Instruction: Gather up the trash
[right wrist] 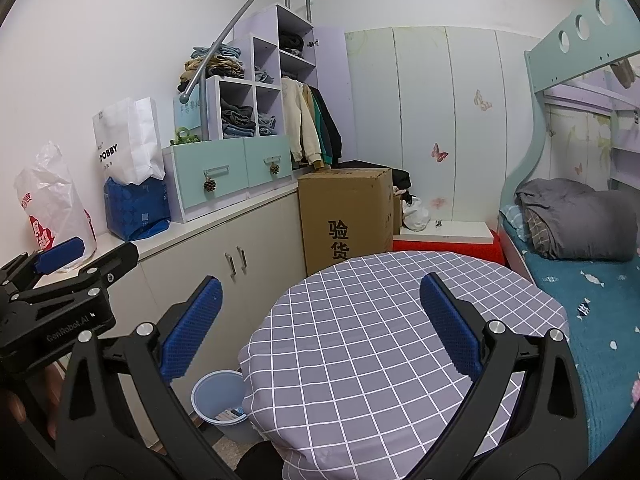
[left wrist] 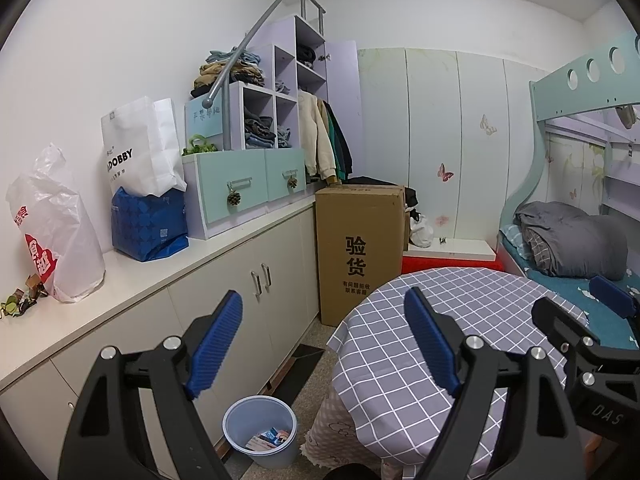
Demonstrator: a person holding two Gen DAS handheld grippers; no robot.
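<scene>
A blue trash bin [left wrist: 260,432] stands on the floor between the cabinet and the round table, with some paper packaging inside; it also shows in the right wrist view [right wrist: 218,396], partly hidden by the tablecloth. Small crumpled wrappers [left wrist: 22,298] lie on the white countertop at the far left. My left gripper [left wrist: 324,340] is open and empty, held above the bin and the table's left edge. My right gripper [right wrist: 320,326] is open and empty over the round table [right wrist: 380,340] with its grey checked cloth. Each gripper shows at the edge of the other's view.
On the countertop [left wrist: 132,292] stand a white plastic bag [left wrist: 56,232], a blue bag with a white paper bag [left wrist: 148,204] and a drawer-and-shelf unit [left wrist: 244,184]. A tall cardboard box [left wrist: 360,248] stands behind the table. A bunk bed [left wrist: 576,240] is at the right.
</scene>
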